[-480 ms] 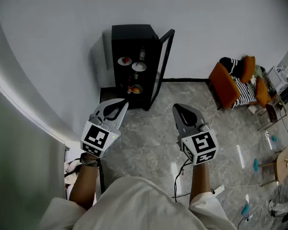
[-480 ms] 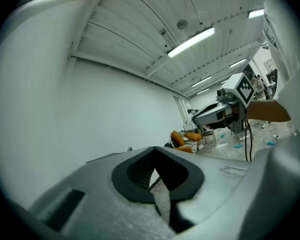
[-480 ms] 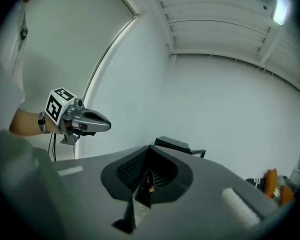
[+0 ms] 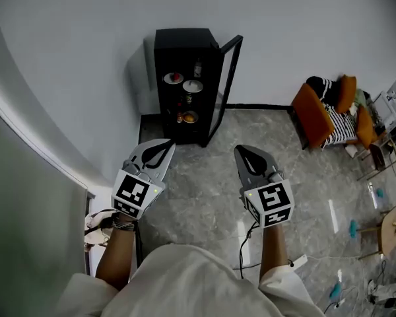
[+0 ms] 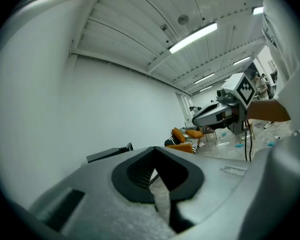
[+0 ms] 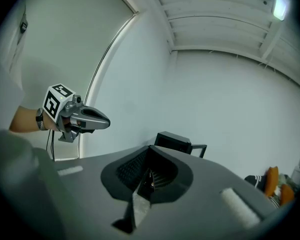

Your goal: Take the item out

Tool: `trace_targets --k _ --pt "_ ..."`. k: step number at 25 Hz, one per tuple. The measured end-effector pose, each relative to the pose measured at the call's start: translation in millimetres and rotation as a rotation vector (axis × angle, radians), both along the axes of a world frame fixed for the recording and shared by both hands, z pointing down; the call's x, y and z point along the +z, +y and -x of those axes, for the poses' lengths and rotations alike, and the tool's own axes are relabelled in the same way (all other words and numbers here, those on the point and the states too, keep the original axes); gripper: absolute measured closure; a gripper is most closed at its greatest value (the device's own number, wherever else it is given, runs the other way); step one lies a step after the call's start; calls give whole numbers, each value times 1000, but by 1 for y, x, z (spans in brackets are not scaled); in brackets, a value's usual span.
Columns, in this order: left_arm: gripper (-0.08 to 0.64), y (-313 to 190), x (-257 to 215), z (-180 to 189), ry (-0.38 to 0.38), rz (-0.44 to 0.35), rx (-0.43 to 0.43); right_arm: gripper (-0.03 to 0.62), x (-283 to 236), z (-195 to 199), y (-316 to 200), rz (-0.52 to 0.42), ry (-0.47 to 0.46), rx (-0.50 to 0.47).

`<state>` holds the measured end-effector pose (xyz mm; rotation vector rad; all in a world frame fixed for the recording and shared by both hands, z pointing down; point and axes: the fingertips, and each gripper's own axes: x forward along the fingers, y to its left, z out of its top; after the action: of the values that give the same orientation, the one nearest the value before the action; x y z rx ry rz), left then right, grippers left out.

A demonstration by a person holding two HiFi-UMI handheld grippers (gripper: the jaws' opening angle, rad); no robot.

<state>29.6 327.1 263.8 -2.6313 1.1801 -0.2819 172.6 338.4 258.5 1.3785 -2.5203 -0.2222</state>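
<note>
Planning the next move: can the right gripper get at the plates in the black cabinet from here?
Probably not yet. The door stands open, leaving the plates unblocked, but the right gripper, jaws shut, hangs well short of the cabinet.

We face the cabinet [image 4: 185,51], which stands against the wall [image 4: 284,32], its door [image 4: 228,78] open on its right. Plates [image 4: 193,86] sit on its shelves. An armchair [image 4: 310,114] stands well to the right.

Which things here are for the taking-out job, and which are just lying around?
For the job:
cabinet
its open door
plates on its shelves
left gripper
right gripper

Just lying about:
orange chairs
stool
cable
</note>
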Motion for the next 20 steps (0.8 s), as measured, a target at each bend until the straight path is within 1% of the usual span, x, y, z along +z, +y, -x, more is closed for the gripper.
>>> trace_targets --k 5,9,12,16,20 --pt "557 13 15 -15 -7 12 -22 587 14 -15 10 17 11 -19" --pt "557 17 31 -21 -12 36 -34 588 24 -23 11 7 6 -21" --pt "557 4 30 -19 -17 35 -39 586 25 -23 -4 -2 4 -6" --pt "557 -16 27 -14 -24 38 -46 586 25 -17 -24 1 13 -10" --pt "555 -47 38 -11 -23 49 -36 586 33 -18 -52 9 11 8"
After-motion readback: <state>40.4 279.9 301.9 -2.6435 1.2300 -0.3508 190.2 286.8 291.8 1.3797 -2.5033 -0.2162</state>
